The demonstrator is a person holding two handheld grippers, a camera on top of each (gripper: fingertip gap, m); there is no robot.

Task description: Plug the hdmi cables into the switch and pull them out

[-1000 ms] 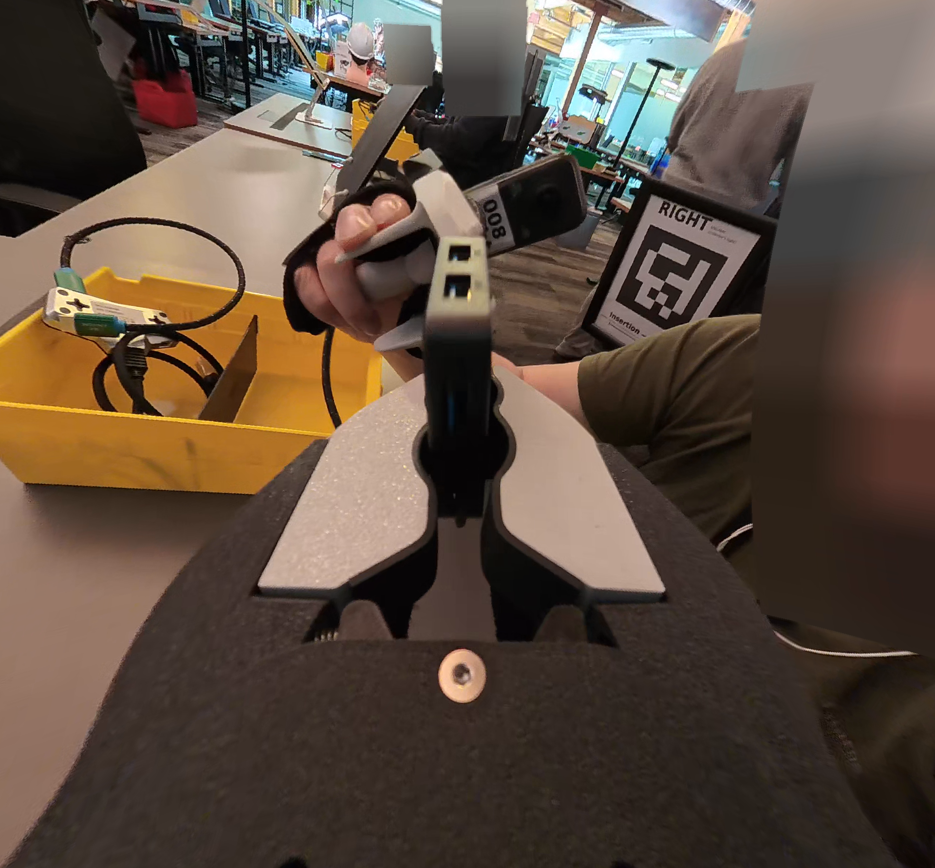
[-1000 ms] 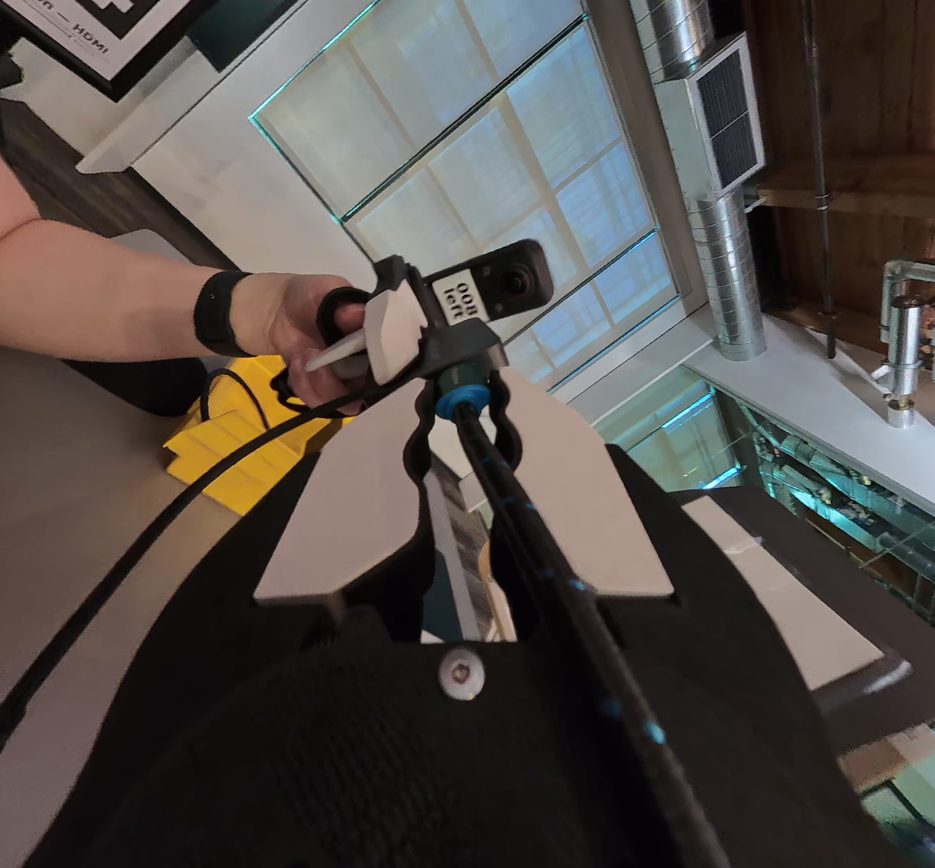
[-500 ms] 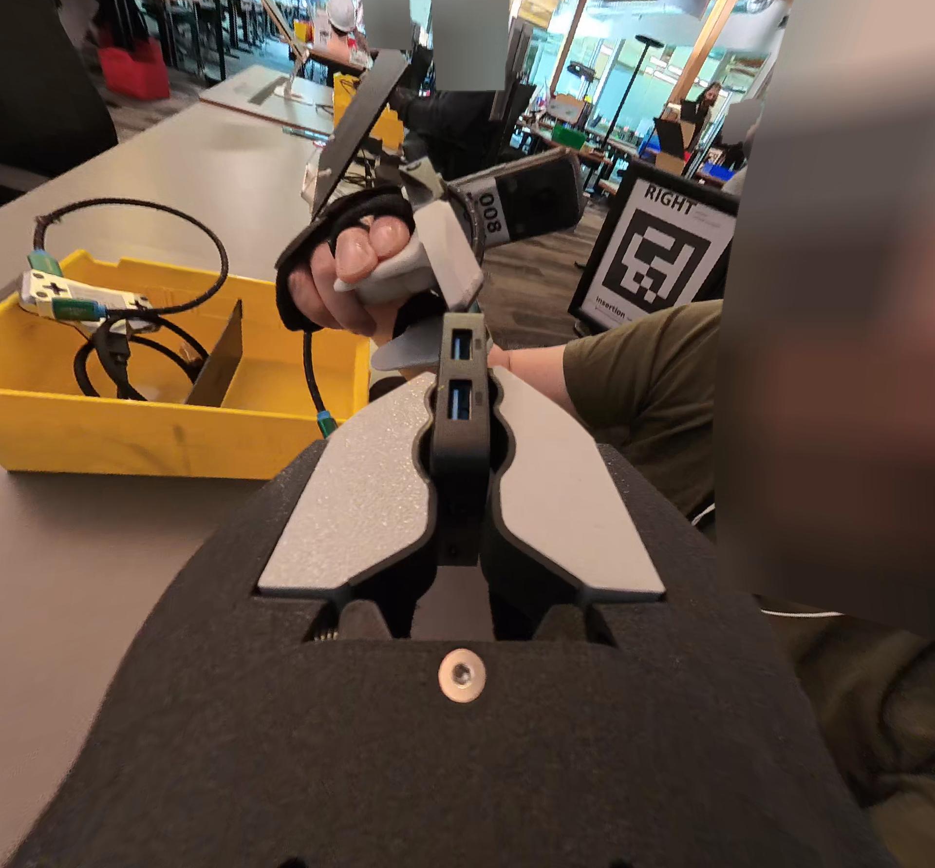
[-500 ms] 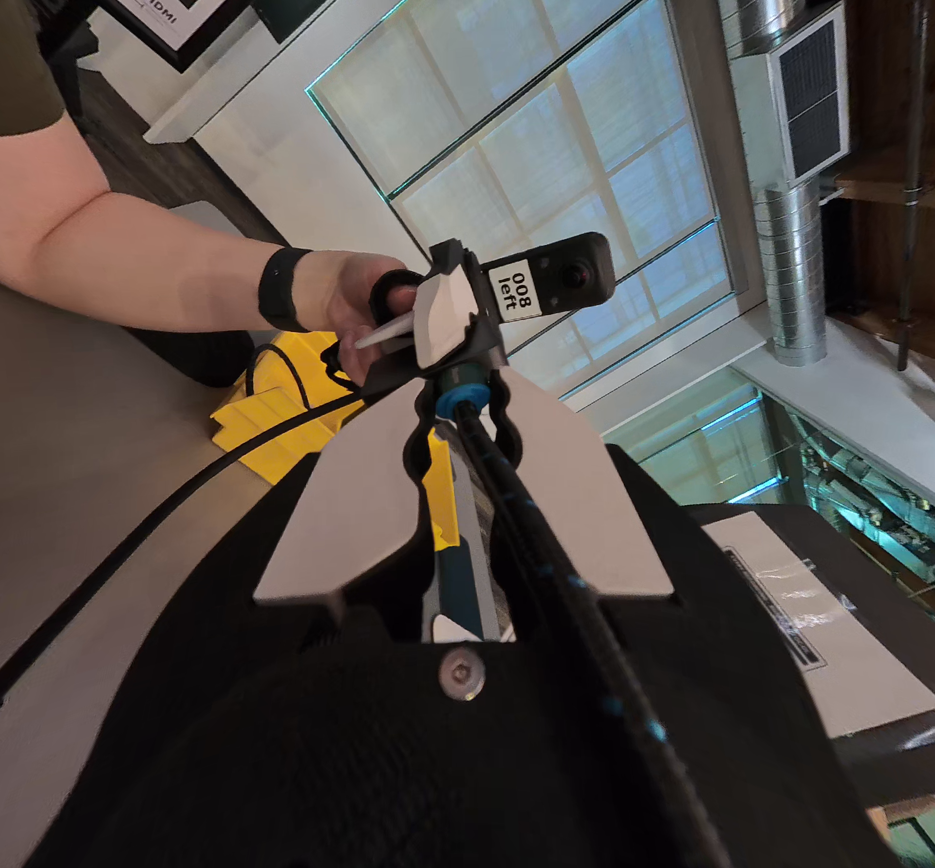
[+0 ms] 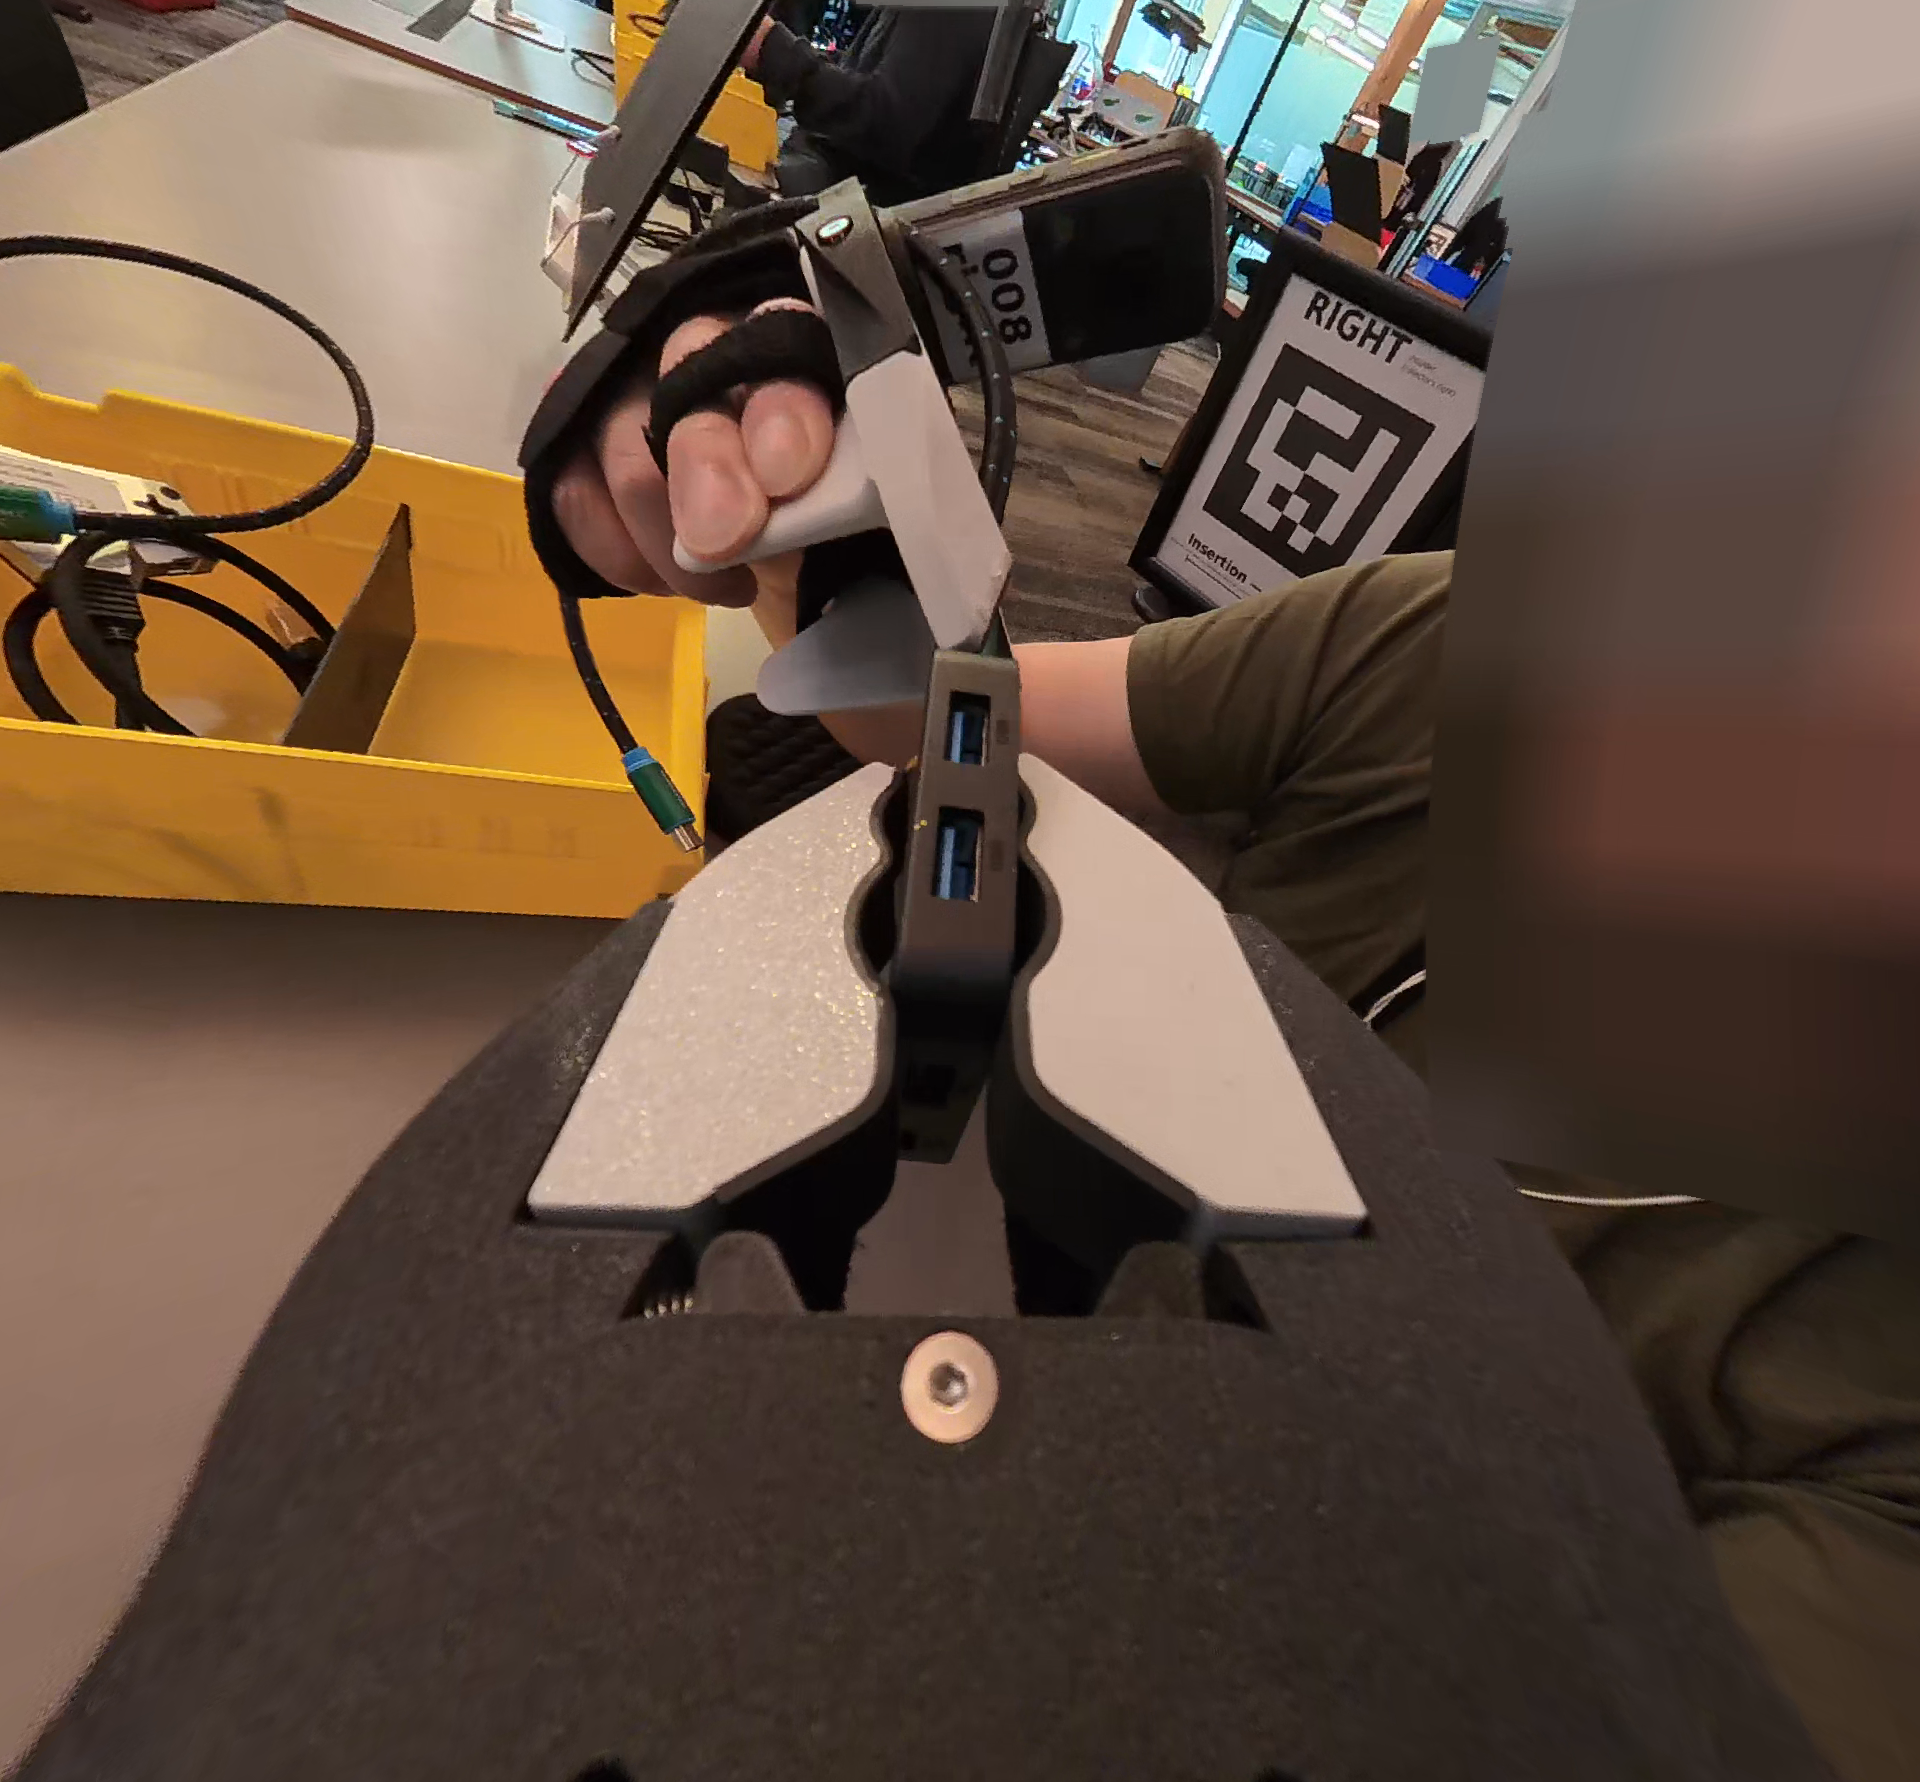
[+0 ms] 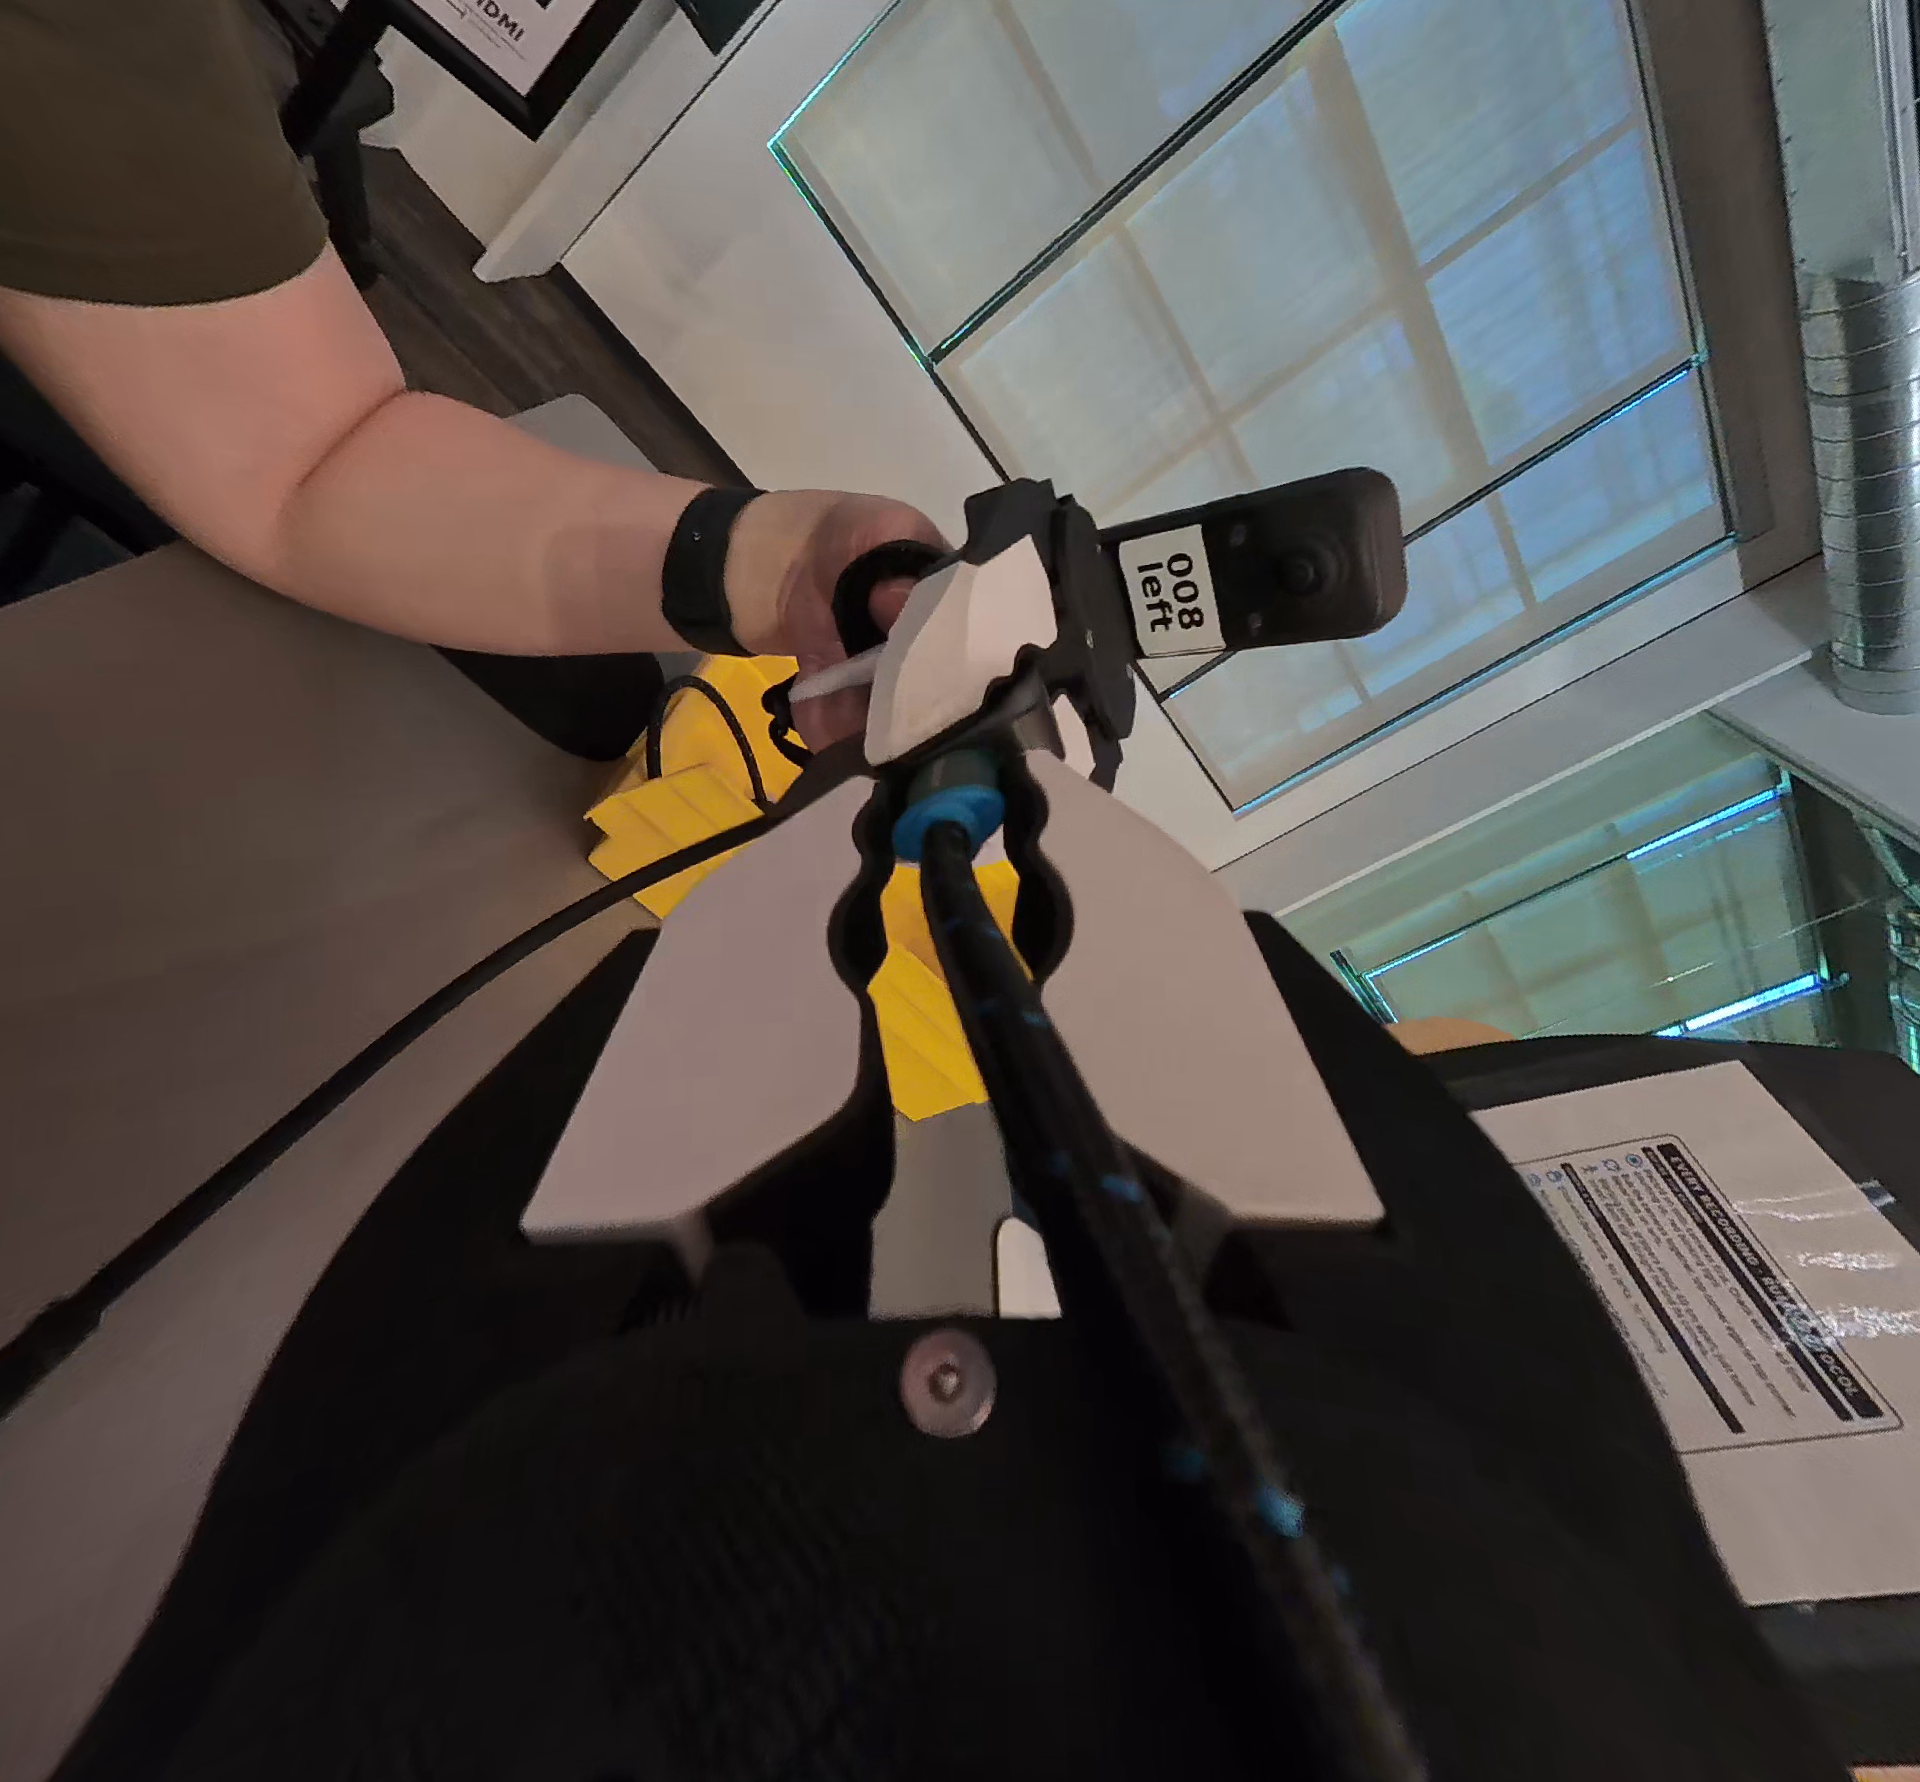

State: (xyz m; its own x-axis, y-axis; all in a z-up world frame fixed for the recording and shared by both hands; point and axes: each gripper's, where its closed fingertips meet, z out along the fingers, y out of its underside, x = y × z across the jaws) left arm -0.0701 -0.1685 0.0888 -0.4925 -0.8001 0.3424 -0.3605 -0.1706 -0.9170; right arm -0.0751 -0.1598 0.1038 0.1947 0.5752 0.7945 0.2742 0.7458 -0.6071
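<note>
The left hand-held gripper [image 5: 951,839] is clenched on one dark grey switch [image 5: 958,885], held on edge above the counter [image 5: 156,1057] so that a narrow face with two blue ports [image 5: 964,730], one above the other, looks back at the camera. The two pale fingers [image 5: 748,984] press the switch from either side.

The right hand-held gripper [image 6: 951,833] is clamped on the blue-collared plug [image 6: 943,802] of one black braided cable [image 6: 1049,1088], which runs back between the fingers toward the camera. In the right wrist view the plug's tip meets the switch at the front of the left tool; whether it is seated I cannot tell. In the left wrist view the right tool comes down from above onto the top end of the switch, and the person's hand [image 5: 686,485] grips its handle. A free end of that cable hangs below the hand, ending in a teal connector [image 5: 657,790] that dangles just in front of the yellow bin [image 5: 312,828].

One yellow bin stands on the counter to the left, parted by one dark divider [image 5: 358,631]. Inside it lie a white adapter [image 5: 73,501] with a green plug in it and a coil of black cable [image 5: 94,631]. One framed marker sign [image 5: 1320,454] stands beyond the person's arm.
</note>
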